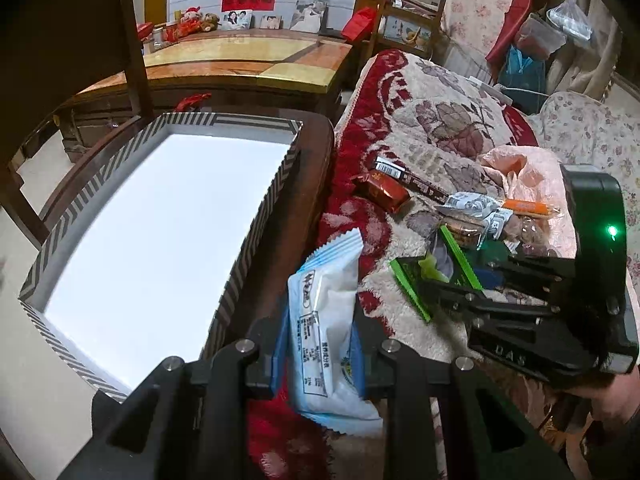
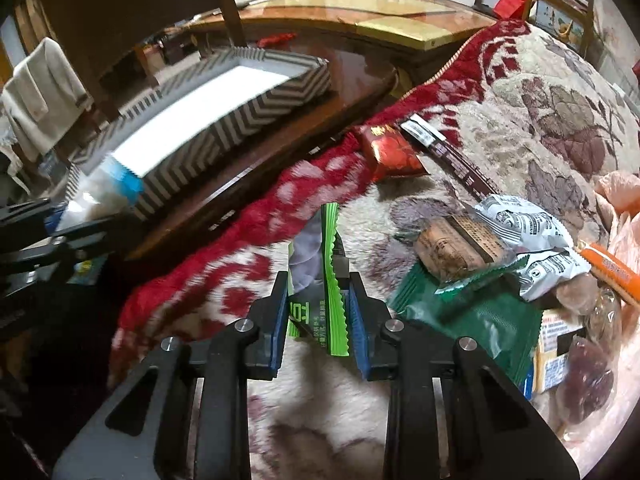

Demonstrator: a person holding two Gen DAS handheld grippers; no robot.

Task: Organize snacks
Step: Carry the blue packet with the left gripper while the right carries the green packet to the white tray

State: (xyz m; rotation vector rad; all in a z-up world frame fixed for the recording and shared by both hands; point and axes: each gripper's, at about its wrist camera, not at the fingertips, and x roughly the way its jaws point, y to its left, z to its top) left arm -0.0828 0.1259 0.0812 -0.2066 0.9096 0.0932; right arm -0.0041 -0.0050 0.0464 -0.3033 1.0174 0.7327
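My left gripper point(image 1: 320, 344) is shut on a blue and white snack packet point(image 1: 324, 312), held over the dark table edge beside the zigzag-patterned box point(image 1: 256, 216), whose white inside is bare. My right gripper point(image 2: 320, 312) is shut on a bright green snack packet point(image 2: 332, 296) just above the blanket. In the left wrist view the right gripper point(image 1: 444, 296) and its green packet point(image 1: 412, 284) sit to the right. In the right wrist view the box point(image 2: 240, 120) lies far left, with the left gripper point(image 2: 60, 240) near it.
Loose snacks lie on the floral blanket point(image 2: 560, 112): a red packet point(image 2: 394, 152), a dark stick bar point(image 2: 452, 160), a grey-white packet point(image 2: 520, 216), a brown packet point(image 2: 452, 248), a dark green packet point(image 2: 472, 316), an orange stick point(image 2: 612, 268). A wooden chair point(image 1: 132, 40) stands behind the box.
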